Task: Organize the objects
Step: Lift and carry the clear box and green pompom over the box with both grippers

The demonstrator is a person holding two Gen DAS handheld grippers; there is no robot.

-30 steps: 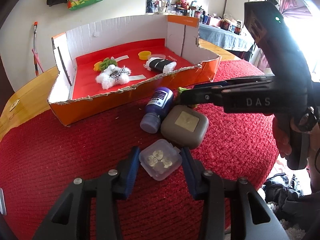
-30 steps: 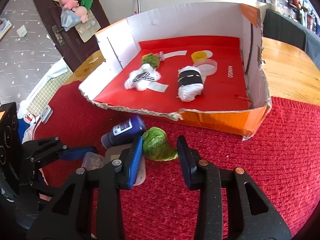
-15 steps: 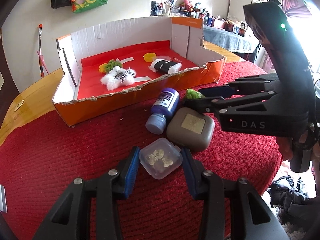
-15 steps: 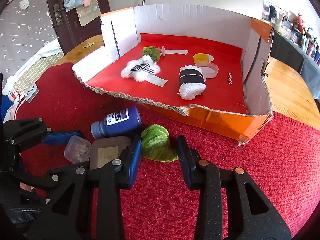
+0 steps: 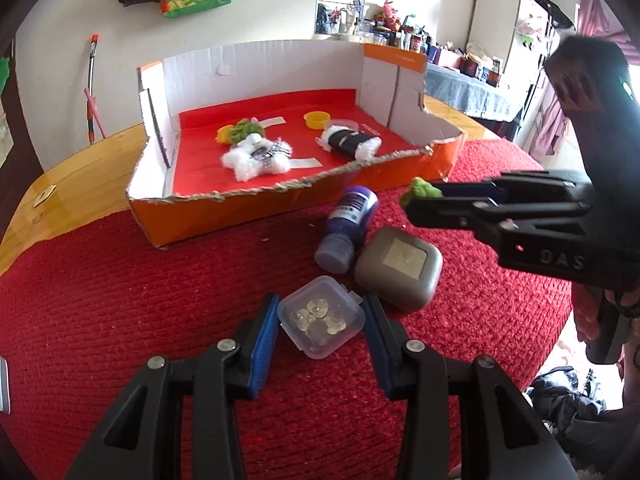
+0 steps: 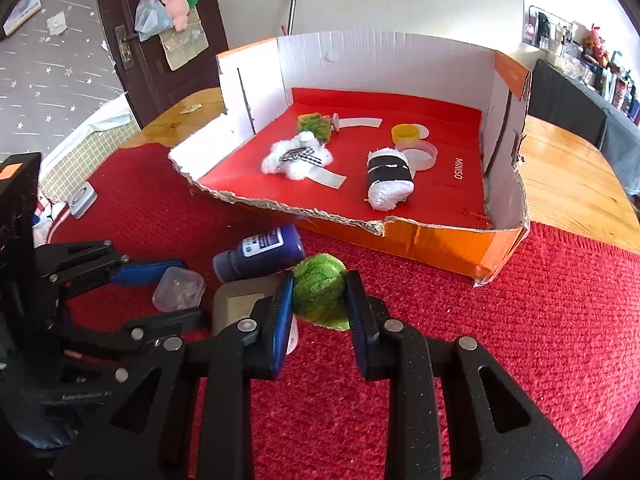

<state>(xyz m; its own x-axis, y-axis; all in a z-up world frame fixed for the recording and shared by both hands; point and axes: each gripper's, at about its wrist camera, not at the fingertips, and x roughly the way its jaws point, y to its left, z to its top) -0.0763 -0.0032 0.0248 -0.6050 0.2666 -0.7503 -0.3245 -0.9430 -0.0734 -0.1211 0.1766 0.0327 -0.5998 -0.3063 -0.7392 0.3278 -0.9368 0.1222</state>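
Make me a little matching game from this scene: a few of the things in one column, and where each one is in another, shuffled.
Things:
1. green fuzzy ball
2. clear plastic case
3. purple bottle
4. yellow cap

Places:
A. inside the cardboard box
B. lying on its side on the red cloth
C. between the left gripper fingers
D. squeezed in the right gripper

Pairs: 1-D, 2-C, 3-B, 4-A

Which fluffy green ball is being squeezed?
The green ball outside the box, squeezed by the right gripper. The other green ball lies untouched inside the box, beside the white fluffy toy.
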